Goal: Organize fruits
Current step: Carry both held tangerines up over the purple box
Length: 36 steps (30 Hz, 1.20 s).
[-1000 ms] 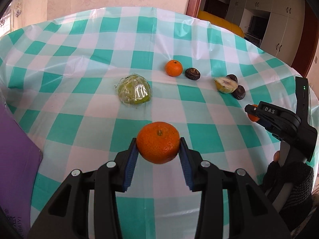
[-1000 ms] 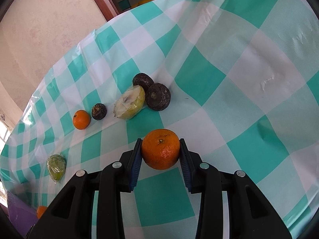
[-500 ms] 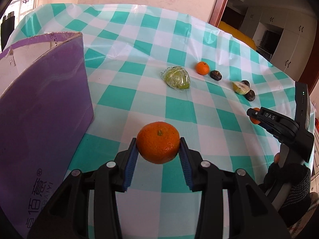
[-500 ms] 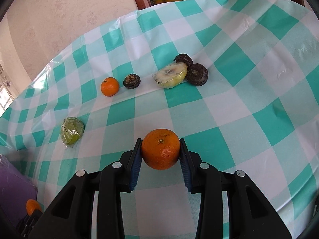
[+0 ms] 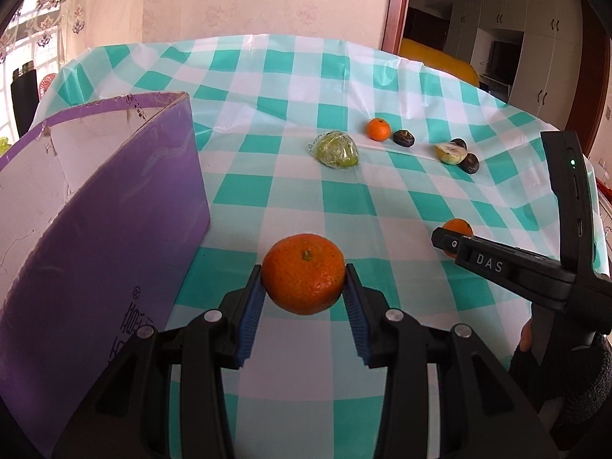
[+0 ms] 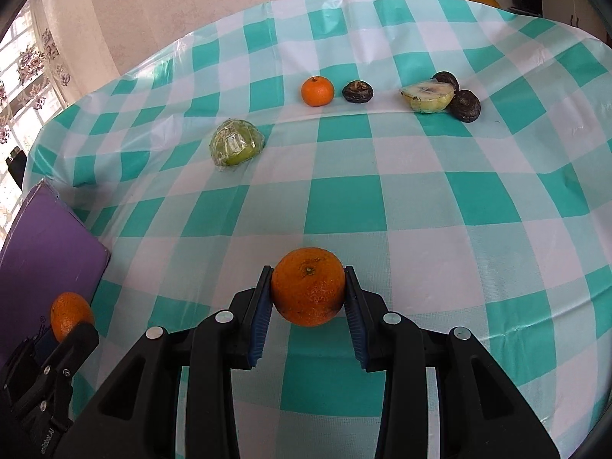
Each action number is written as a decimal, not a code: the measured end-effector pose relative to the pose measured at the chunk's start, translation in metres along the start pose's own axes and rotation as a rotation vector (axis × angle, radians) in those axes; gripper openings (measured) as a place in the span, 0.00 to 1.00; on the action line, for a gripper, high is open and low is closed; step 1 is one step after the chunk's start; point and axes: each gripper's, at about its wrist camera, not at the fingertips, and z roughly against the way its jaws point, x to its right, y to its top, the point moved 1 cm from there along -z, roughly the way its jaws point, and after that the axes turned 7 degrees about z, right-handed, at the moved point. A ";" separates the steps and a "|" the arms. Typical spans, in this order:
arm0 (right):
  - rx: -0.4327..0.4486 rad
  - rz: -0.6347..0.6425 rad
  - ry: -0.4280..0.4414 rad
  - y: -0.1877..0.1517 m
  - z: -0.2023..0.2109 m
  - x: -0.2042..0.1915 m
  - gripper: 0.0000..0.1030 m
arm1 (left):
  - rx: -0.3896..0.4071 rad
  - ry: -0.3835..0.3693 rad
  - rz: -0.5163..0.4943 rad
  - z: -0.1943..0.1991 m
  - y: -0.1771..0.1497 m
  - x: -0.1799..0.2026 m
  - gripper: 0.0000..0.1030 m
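Note:
My left gripper [image 5: 304,279] is shut on an orange [image 5: 304,272] and holds it above the cloth, just right of a purple cardboard box [image 5: 99,206]. My right gripper [image 6: 308,292] is shut on another orange [image 6: 308,291] over the middle of the table. Each gripper shows in the other's view: the right gripper [image 5: 455,235] at the right, the left gripper [image 6: 70,315] at the lower left beside the box [image 6: 46,264]. On the cloth lie a third orange [image 6: 317,91], a wrapped green fruit [image 6: 235,146], a cut pale fruit [image 6: 428,97] and dark round fruits [image 6: 357,91].
The round table wears a teal and white checked cloth [image 6: 440,199]. The box is open at the top with white inner walls [image 5: 34,191]. A wall and a doorway [image 5: 478,38] lie beyond the table's far edge.
Both grippers have drawn back and swung left with their oranges. The left gripper's orange now sits closer to the purple box. The loose fruits look farther away.

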 end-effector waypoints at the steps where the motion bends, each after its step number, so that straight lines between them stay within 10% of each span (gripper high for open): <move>1: -0.001 0.014 0.005 -0.002 0.003 -0.005 0.35 | 0.003 0.000 -0.004 0.003 -0.001 0.000 0.40; 21: 0.105 0.167 0.193 0.009 0.067 -0.089 0.35 | 0.280 -0.072 0.055 0.129 0.019 -0.038 0.40; 36: 0.228 0.381 0.303 0.016 0.116 -0.190 0.35 | 0.389 0.110 0.200 0.185 0.029 -0.139 0.40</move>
